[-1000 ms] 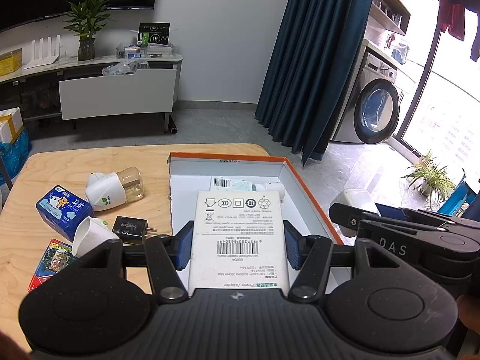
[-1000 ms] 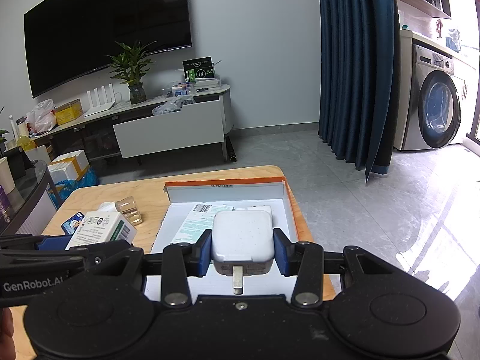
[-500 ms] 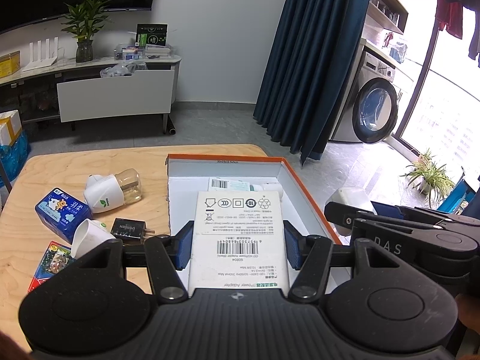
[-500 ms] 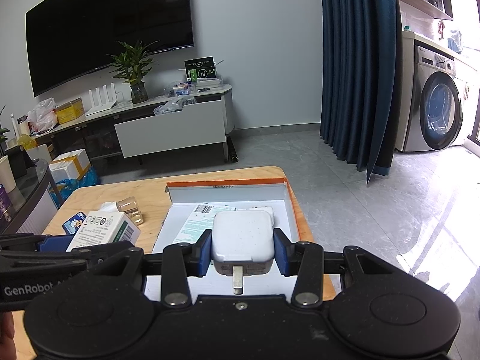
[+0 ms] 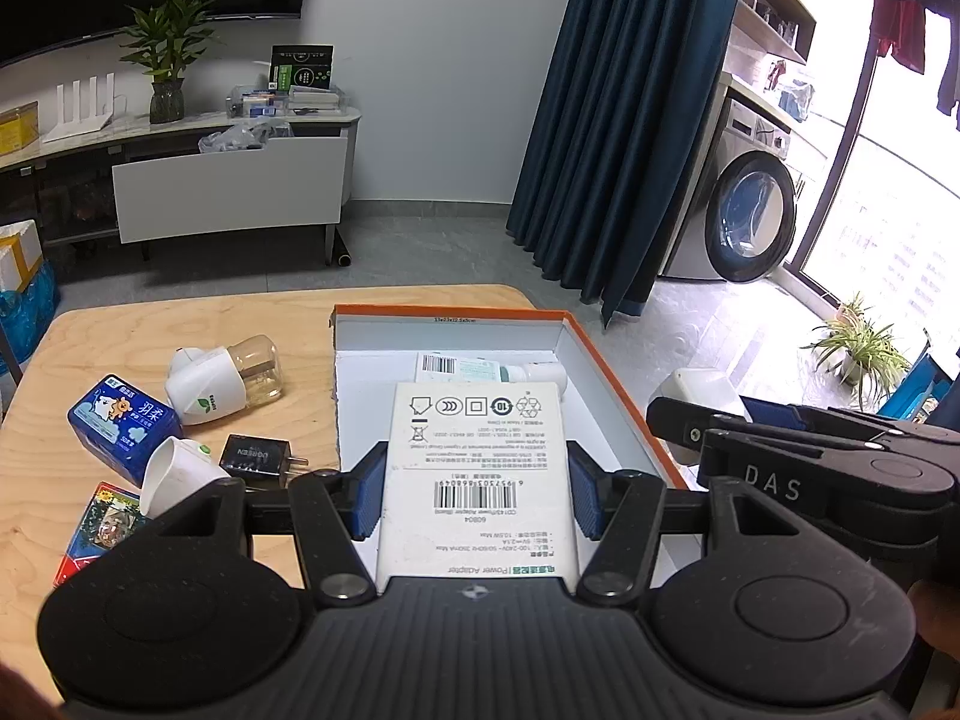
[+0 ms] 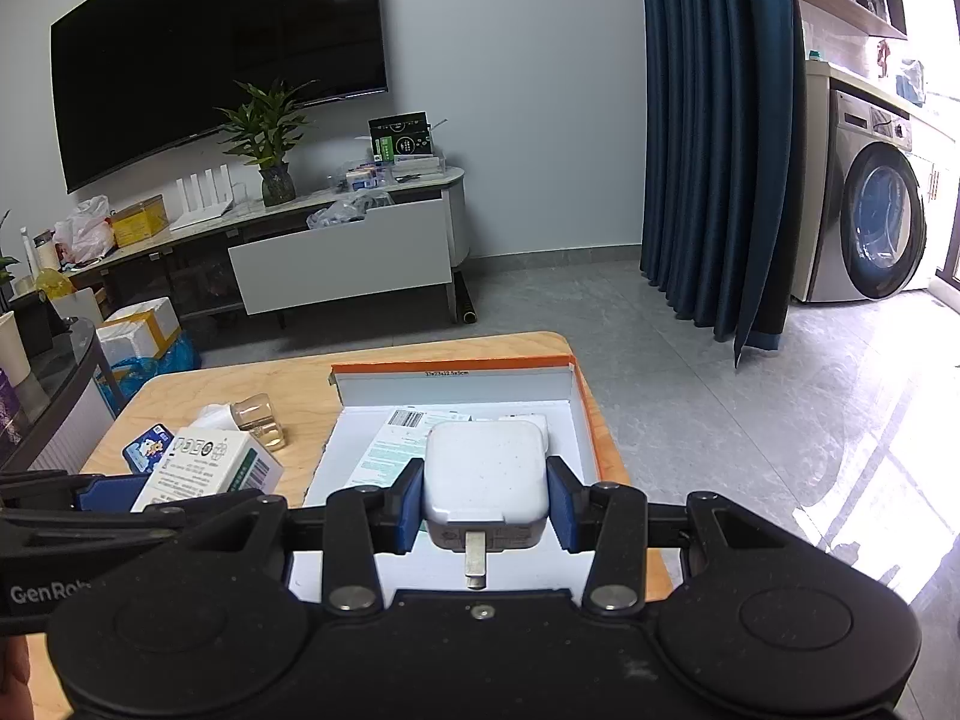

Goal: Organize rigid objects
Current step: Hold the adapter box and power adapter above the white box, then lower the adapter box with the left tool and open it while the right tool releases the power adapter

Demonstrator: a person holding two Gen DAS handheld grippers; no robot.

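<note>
While nothing has shifted since the earlier frames, the left gripper [image 5: 477,492] fingers clamp a white box [image 5: 478,468] printed "Power Adapter" above the orange-rimmed tray [image 5: 606,360]; rightward, the right gripper [image 6: 485,501] fingers pinch a white charger [image 6: 485,474] over that tray.

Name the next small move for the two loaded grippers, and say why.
Probably lower the right gripper and release the white square charger into the orange-edged white box. It hangs over the box's bare floor, beside a white tube already inside. The left gripper grips the white barcoded adapter carton, which can follow.
</note>
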